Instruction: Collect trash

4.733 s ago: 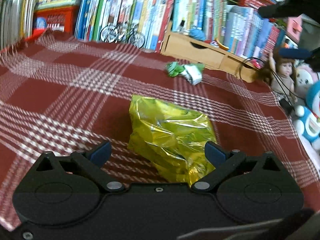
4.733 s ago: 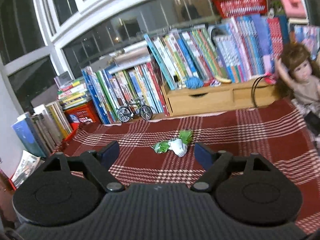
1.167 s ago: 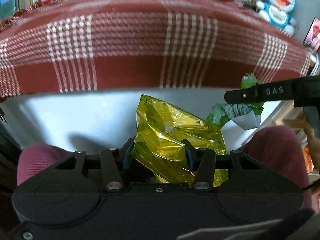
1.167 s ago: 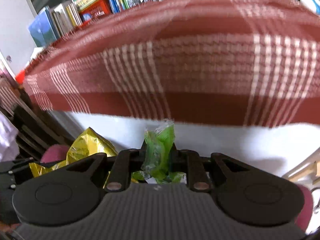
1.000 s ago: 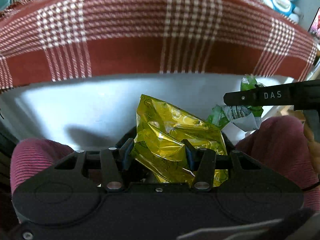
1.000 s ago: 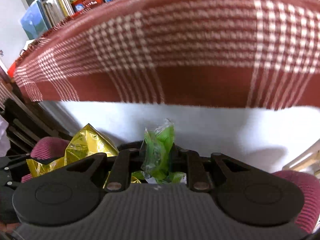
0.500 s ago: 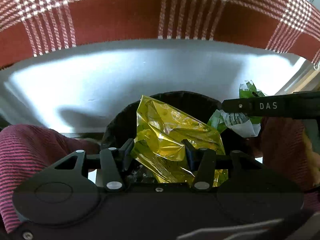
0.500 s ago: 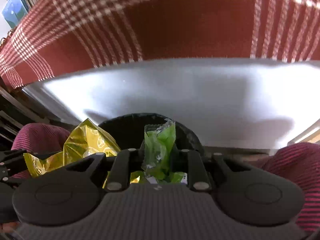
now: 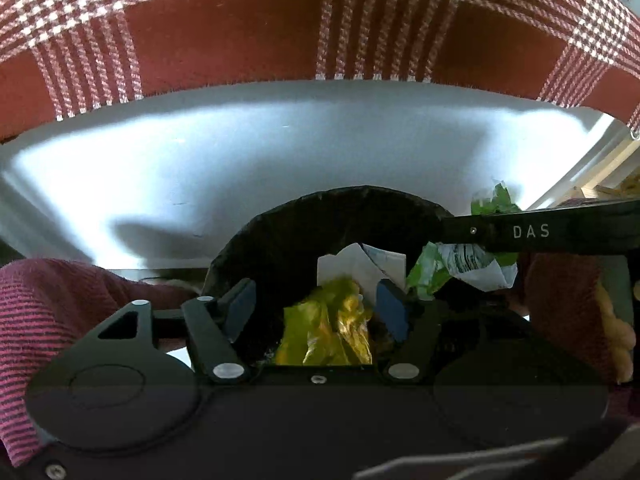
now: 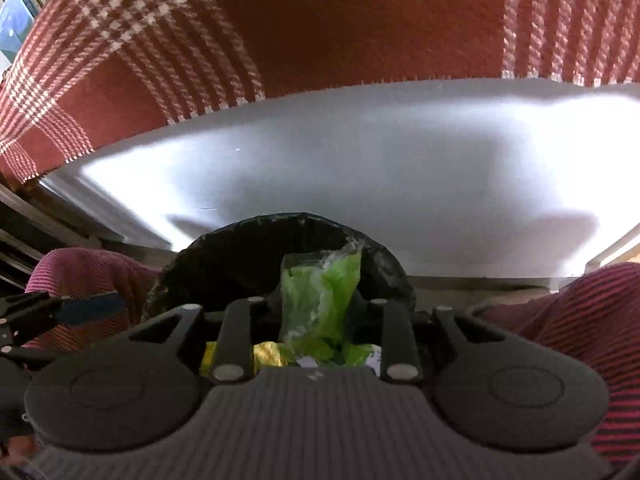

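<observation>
A black-lined trash bin (image 9: 360,200) (image 10: 248,232) stands right below both grippers. My left gripper (image 9: 316,308) is over its mouth with the jaws opening. The crumpled yellow wrapper (image 9: 328,328) (image 10: 232,354) lies loose in the bin below, touching neither blue pad, beside a white scrap (image 9: 360,268). My right gripper (image 10: 316,304) hangs over the same bin with its jaws also opening. The green wrapper (image 10: 316,300) (image 9: 436,276) stands between them with a gap on each side. One right finger (image 9: 520,232) crosses the left wrist view.
A red plaid cloth (image 9: 240,28) (image 10: 360,20) hangs over the table edge above a white panel (image 9: 280,152). A person's legs in maroon striped trousers (image 9: 48,312) (image 10: 580,320) flank the bin. Books (image 10: 16,16) show at far left.
Both grippers sank toward the bin, which now fills the lower view. Both pairs of jaws spread apart. The yellow wrapper dropped out of the left jaws; the green wrapper stands free.
</observation>
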`<state>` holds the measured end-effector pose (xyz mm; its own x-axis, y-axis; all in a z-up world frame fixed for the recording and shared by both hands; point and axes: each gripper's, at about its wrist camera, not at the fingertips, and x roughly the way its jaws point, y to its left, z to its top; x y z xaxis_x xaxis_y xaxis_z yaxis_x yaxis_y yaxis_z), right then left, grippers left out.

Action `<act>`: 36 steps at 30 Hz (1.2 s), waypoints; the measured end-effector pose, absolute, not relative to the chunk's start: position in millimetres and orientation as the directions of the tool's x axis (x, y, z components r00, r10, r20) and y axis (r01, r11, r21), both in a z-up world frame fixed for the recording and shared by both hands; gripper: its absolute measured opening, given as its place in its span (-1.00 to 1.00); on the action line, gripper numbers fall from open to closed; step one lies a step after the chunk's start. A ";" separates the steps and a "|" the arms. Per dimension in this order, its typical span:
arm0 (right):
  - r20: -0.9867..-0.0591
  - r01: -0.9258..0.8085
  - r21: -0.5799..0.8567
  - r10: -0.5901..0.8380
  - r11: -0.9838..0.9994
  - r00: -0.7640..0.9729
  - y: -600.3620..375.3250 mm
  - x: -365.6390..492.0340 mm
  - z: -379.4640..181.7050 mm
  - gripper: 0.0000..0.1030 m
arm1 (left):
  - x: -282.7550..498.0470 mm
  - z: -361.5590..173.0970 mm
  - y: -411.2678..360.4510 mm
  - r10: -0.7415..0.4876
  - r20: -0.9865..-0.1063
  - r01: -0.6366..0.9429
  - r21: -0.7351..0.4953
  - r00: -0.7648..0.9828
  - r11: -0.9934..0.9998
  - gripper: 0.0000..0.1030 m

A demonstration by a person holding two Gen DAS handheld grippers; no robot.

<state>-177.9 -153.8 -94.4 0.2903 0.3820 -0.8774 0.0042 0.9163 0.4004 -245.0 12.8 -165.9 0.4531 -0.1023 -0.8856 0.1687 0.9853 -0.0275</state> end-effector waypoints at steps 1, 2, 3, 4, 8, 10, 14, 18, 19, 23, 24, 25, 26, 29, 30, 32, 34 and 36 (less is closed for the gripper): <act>-0.878 0.003 0.399 0.381 0.917 0.290 -153.9 -177.8 -94.8 -0.11 | -247.9 -165.3 9.6 -0.100 -0.885 0.170 -0.023 0.455 0.985 0.35; -0.878 0.000 0.397 0.380 0.918 0.290 -154.5 -177.3 -94.2 0.03 | -246.8 -165.1 8.9 -0.098 -0.885 0.173 -0.020 0.456 0.985 0.41; -0.878 -0.003 0.397 0.381 0.918 0.289 -154.4 -177.1 -94.3 0.07 | -245.6 -164.9 7.7 -0.097 -0.885 0.174 -0.018 0.456 0.985 0.46; -0.878 -0.003 0.397 0.381 0.918 0.289 -153.1 -176.6 -94.4 0.10 | -244.4 -165.0 7.5 -0.095 -0.886 0.173 -0.017 0.454 0.985 0.47; -0.881 -0.012 0.389 0.375 0.921 0.288 -151.7 -175.2 -93.2 0.25 | -238.6 -166.2 6.5 -0.089 -0.891 0.162 -0.017 0.445 0.987 0.54; -0.881 -0.014 0.386 0.373 0.922 0.289 -150.1 -175.5 -89.6 0.29 | -243.2 -167.7 12.1 -0.088 -0.890 0.158 -0.019 0.446 0.987 0.56; -0.882 -0.021 0.379 0.369 0.925 0.293 -150.0 -176.6 -84.9 0.37 | -240.4 -167.0 14.6 -0.086 -0.891 0.150 -0.021 0.446 0.989 0.62; -0.882 -0.037 0.368 0.361 0.929 0.303 -149.1 -179.2 -78.8 0.45 | -239.9 -167.1 15.9 -0.081 -0.892 0.140 -0.020 0.444 0.990 0.63; -0.882 -0.042 0.365 0.359 0.930 0.305 -148.7 -179.6 -77.3 0.46 | -239.2 -167.9 15.8 -0.081 -0.893 0.139 -0.021 0.442 0.990 0.63; -0.882 -0.059 0.350 0.350 0.935 0.315 -147.5 -182.1 -70.7 0.53 | -237.7 -168.8 16.7 -0.090 -0.896 0.130 -0.036 0.435 0.991 0.63; -0.882 -0.064 0.346 0.348 0.936 0.317 -147.1 -182.8 -69.0 0.55 | -237.6 -169.2 16.7 -0.090 -0.896 0.129 -0.037 0.434 0.991 0.63; -0.883 -0.066 0.344 0.346 0.937 0.318 -146.8 -183.5 -68.0 0.56 | -237.2 -169.1 17.0 -0.091 -0.897 0.128 -0.038 0.433 0.991 0.63; -0.883 -0.069 0.342 0.345 0.937 0.319 -146.9 -183.9 -67.0 0.57 | -237.3 -169.3 16.7 -0.091 -0.897 0.127 -0.039 0.432 0.991 0.64; -0.883 -0.072 0.338 0.343 0.938 0.321 -147.5 -185.0 -65.0 0.58 | -236.3 -170.5 16.7 -0.092 -0.900 0.124 -0.043 0.426 0.991 0.64; -0.883 -0.072 0.339 0.343 0.938 0.320 -147.8 -185.1 -64.7 0.58 | -236.6 -171.1 16.4 -0.093 -0.901 0.122 -0.045 0.425 0.991 0.64; -0.883 -0.072 0.339 0.344 0.938 0.320 -147.3 -185.2 -63.8 0.58 | -236.6 -171.5 17.1 -0.094 -0.902 0.120 -0.048 0.421 0.992 0.64; -0.883 -0.075 0.338 0.343 0.938 0.320 -147.6 -185.6 -62.8 0.58 | -236.4 -173.2 17.6 -0.091 -0.903 0.115 -0.047 0.419 0.992 0.64; -0.884 -0.082 0.332 0.340 0.940 0.321 -146.9 -186.0 -61.5 0.59 | -236.0 -174.1 17.9 -0.089 -0.904 0.111 -0.046 0.418 0.993 0.64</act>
<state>-186.0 -146.9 -61.5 0.3209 0.3400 -0.8840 -0.0819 0.9398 0.3318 -236.0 17.9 -174.1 0.4176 -0.0890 -0.9042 0.1110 0.9927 -0.0464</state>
